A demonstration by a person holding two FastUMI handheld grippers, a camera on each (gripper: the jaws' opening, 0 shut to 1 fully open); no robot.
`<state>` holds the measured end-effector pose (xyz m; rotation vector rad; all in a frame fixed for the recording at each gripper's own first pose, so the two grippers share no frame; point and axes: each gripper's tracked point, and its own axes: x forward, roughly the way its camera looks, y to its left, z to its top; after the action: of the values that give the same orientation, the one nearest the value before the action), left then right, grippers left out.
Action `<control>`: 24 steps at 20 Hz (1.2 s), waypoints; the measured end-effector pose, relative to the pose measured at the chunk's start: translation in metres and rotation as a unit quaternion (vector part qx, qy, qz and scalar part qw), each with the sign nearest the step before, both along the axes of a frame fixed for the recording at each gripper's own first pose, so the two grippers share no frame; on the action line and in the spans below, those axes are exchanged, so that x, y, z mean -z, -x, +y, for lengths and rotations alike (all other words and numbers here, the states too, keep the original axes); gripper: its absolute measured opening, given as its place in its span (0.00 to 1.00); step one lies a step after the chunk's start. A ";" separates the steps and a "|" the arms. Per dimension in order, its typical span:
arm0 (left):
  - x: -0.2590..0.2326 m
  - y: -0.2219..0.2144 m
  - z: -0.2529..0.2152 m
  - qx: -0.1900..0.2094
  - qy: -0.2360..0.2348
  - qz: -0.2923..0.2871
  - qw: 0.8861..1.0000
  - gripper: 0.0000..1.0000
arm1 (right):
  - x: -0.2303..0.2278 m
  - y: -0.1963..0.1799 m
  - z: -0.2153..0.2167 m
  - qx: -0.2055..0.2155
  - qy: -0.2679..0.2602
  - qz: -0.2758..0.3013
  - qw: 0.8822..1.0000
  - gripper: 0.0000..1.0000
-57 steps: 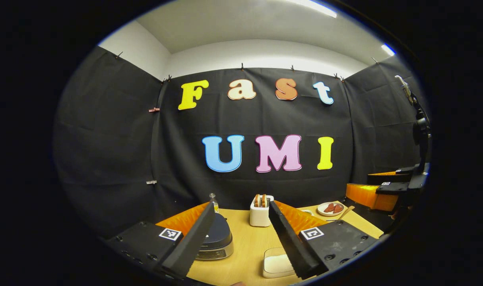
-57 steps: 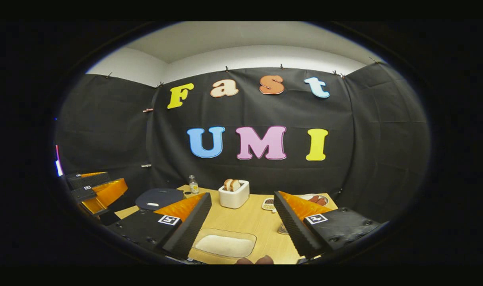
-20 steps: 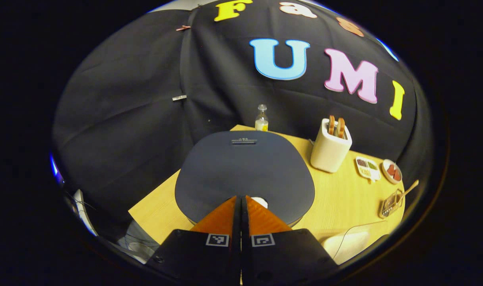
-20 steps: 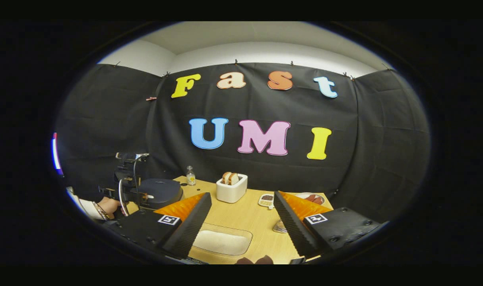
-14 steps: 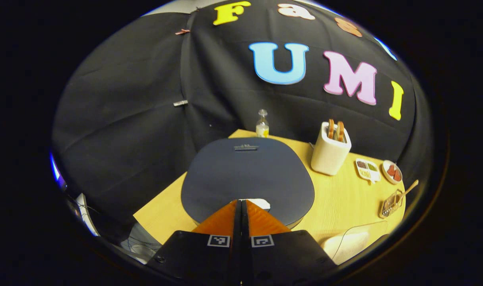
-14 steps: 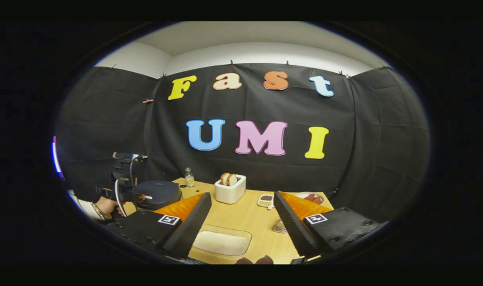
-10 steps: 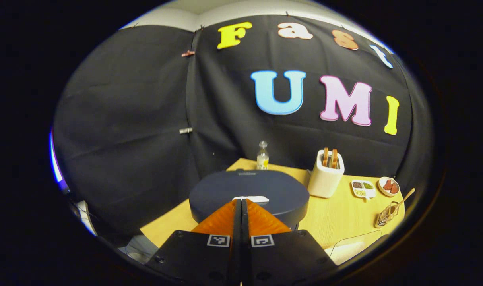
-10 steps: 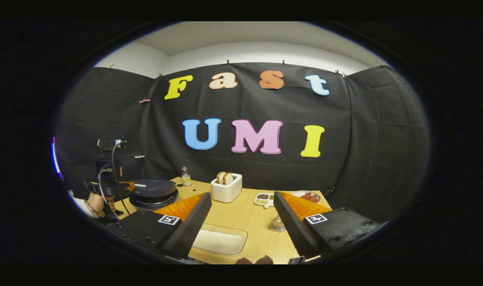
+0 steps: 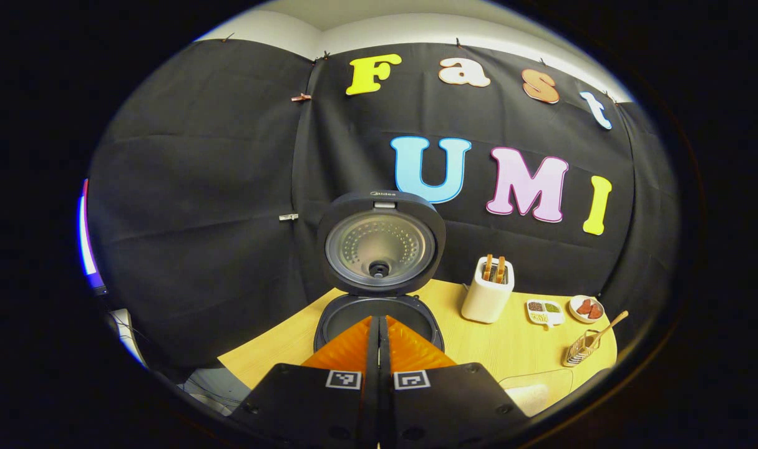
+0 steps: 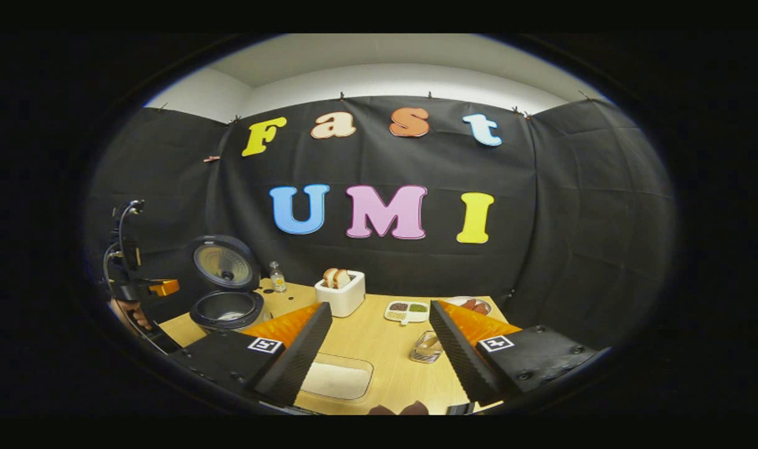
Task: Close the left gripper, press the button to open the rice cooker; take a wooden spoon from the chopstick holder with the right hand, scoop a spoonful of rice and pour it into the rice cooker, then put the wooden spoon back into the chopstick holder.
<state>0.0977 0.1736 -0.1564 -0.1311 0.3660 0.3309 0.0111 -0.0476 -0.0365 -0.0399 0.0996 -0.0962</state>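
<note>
The counter [image 9: 510, 349] carries everything. At its left end the rice cooker [image 9: 379, 315] stands open, its lid [image 9: 380, 243] raised upright behind the pot. The left gripper [image 9: 379, 333] sits just in front of the pot's rim, its fingers pressed together with nothing between them. The right gripper [image 10: 379, 340] hangs over the near edge with its fingers spread wide and empty. Between them lies the clear tray of rice [image 10: 338, 378]. A toaster [image 9: 488, 296] stands mid-counter, small dishes [image 9: 544, 310] beside it. The chopstick holder [image 9: 579, 353] holds the wooden spoon [image 9: 608, 327], leaning.
</note>
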 end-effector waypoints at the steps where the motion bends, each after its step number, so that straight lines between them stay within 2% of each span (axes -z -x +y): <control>1: 0.000 0.004 0.000 0.001 0.001 0.000 1.000 0.05 | 0.001 -0.002 -0.003 0.003 -0.003 0.001 1.000 0.98; 5: -0.006 0.017 -0.007 0.001 0.022 -0.002 1.000 0.05 | 0.014 -0.013 -0.020 0.016 -0.017 0.011 1.000 0.98; 10: -0.022 0.033 -0.028 -0.005 0.037 -0.019 0.999 0.07 | 0.055 -0.046 -0.059 0.022 -0.052 0.047 0.997 0.98; 13: -0.032 0.037 -0.050 0.003 0.012 -0.027 1.000 0.20 | 0.083 -0.068 -0.091 0.029 -0.087 0.065 0.994 0.98; 14: -0.034 0.040 -0.056 0.002 0.002 -0.024 1.000 0.28 | 0.094 -0.075 -0.101 0.030 -0.096 0.075 0.992 0.98; 18: -0.042 0.050 -0.081 -0.013 -0.012 -0.019 1.000 0.37 | 0.135 -0.103 -0.150 0.044 -0.120 0.099 0.987 0.98; 19: -0.043 0.053 -0.087 -0.017 -0.013 -0.016 1.000 0.41 | 0.147 -0.107 -0.160 0.048 -0.127 0.106 0.985 0.92; 20: -0.043 0.056 -0.092 -0.021 -0.016 -0.012 1.000 0.42 | 0.157 -0.112 -0.170 0.050 -0.134 0.112 0.983 0.98; 22: -0.044 0.062 -0.099 -0.031 -0.019 -0.007 0.999 0.50 | 0.181 -0.121 -0.186 0.056 -0.147 0.125 0.980 0.98; 24: -0.049 0.067 -0.109 -0.035 -0.019 -0.006 0.999 0.47 | 0.204 -0.130 -0.200 0.064 -0.160 0.139 0.975 0.96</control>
<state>0.0306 0.0643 -0.1079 -0.1085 0.3435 0.4057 0.1408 -0.2477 -0.2402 0.2756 0.3959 -0.2027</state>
